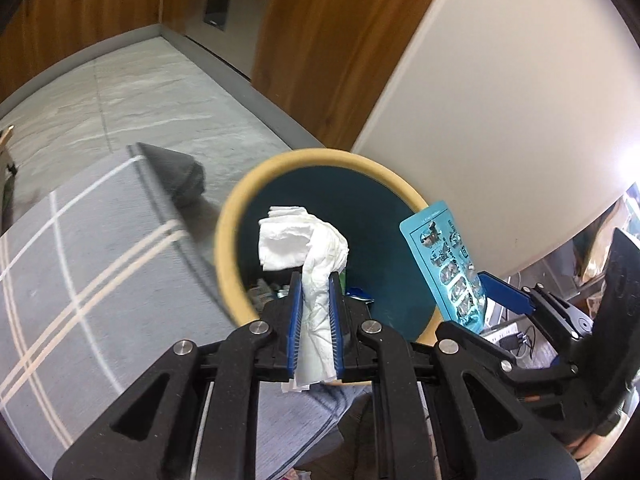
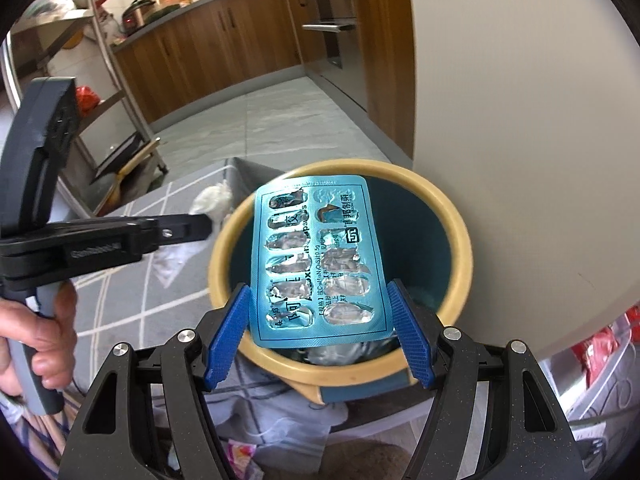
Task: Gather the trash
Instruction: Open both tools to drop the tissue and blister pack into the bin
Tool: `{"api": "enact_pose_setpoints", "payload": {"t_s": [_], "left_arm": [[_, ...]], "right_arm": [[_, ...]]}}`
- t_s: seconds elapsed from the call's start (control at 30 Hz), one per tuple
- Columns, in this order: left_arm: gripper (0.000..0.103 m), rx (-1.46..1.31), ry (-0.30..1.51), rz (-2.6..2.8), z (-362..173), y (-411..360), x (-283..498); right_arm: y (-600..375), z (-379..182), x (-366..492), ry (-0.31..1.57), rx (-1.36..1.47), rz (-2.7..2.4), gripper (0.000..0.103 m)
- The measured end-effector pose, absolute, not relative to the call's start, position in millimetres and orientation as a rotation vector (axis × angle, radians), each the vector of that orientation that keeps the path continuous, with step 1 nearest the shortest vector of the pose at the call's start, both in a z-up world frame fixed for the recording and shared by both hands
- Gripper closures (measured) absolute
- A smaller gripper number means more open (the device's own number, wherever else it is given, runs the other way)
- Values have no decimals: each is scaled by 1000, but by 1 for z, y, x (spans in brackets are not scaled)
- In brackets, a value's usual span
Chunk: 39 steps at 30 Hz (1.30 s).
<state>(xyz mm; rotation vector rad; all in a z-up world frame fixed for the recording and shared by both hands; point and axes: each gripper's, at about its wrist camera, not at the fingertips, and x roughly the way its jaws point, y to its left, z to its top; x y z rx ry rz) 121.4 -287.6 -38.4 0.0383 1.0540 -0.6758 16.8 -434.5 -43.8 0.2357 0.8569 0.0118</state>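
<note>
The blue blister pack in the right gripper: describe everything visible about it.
The light-blue foil blister pack is a flat rounded rectangle with two columns of pockets, the foil over them torn open, apparently empty, and dark printed text. It stands tilted between the right gripper's blue ribbed fingers, which touch its lower edges, right above the mouth of the yellow-rimmed teal bin. The left wrist view shows it beside the bin.

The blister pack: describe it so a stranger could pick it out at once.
Find the round bin with the yellow rim and dark teal inside, standing by the white wall. Over its opening, the right gripper holds a flat turquoise blister pack. Unlike the crumpled white tissue in the left gripper, it is rigid, printed, with torn-open foil pockets.
</note>
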Motion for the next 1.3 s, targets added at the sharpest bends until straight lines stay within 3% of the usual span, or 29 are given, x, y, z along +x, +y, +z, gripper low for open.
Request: {"api": "enact_pose_setpoints", "payload": {"t_s": [0.23,0.4,0.47,0.87,1.1,1.3], "left_arm": [[90,86,1095,-715,-62,-314,130],[67,85,1103,-703,-72,-314,135],[50,68,1093,-696,-70,-309,137],[31,-45,1041,-651,-47,-272,140],[28,-47,1032,-633,-37,-263,135],[22,-18,1035,-623,-37,-260,127]], "right_arm": [[-442,-50,14,875,245,-9,33],[-441,-55,17,893,248,-9,33],[-440,-56,20,898,247,-7,33],[-439,-72,30,946,261,2,32],[-438,-77,35,969,261,11,31],[-440,-73,33,962,273,17,24]]}}
